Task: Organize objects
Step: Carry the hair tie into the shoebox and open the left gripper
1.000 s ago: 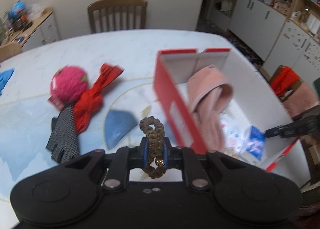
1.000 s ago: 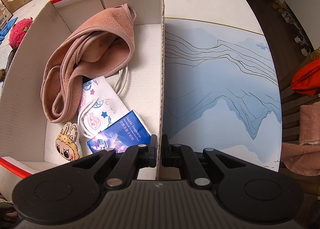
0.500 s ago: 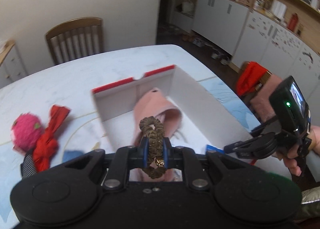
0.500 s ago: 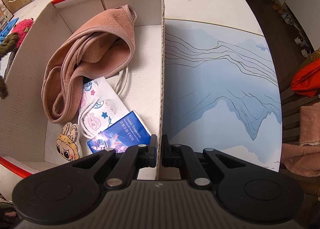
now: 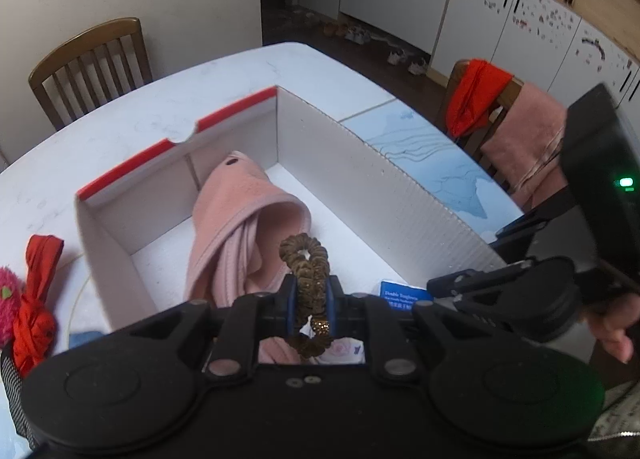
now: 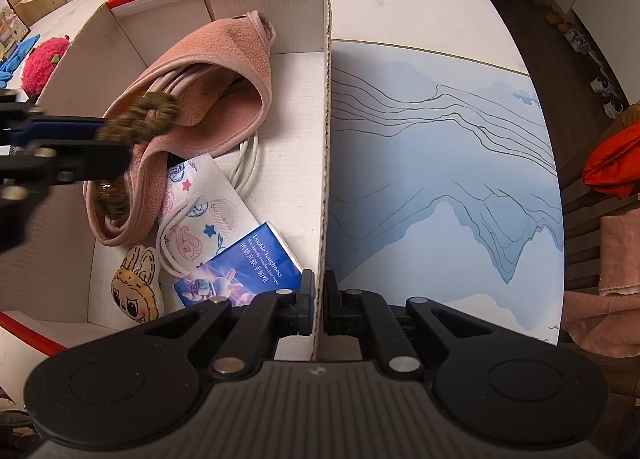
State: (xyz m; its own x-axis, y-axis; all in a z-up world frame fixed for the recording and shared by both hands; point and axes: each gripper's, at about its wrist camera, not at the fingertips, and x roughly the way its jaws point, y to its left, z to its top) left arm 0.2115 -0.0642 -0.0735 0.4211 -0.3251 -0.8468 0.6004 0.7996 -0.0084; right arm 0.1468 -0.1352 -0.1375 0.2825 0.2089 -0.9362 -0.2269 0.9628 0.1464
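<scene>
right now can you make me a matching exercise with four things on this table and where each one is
Things:
1. brown ruffled scrunchie
2. pink fleece cloth
3. red knotted headband
4. white cardboard box wall

Places:
A. lying inside the box
B. clamped in the right tool
C. on the table outside the box
D. held in the left tool

Pairs: 1-D, 2-A, 3-C, 4-B

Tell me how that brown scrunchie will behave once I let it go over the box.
Probably floppy: the scrunchie bulges above and below the left gripper's jaws. It looks light, so it should drop softly onto the pink cloth and stay, not roll.
</scene>
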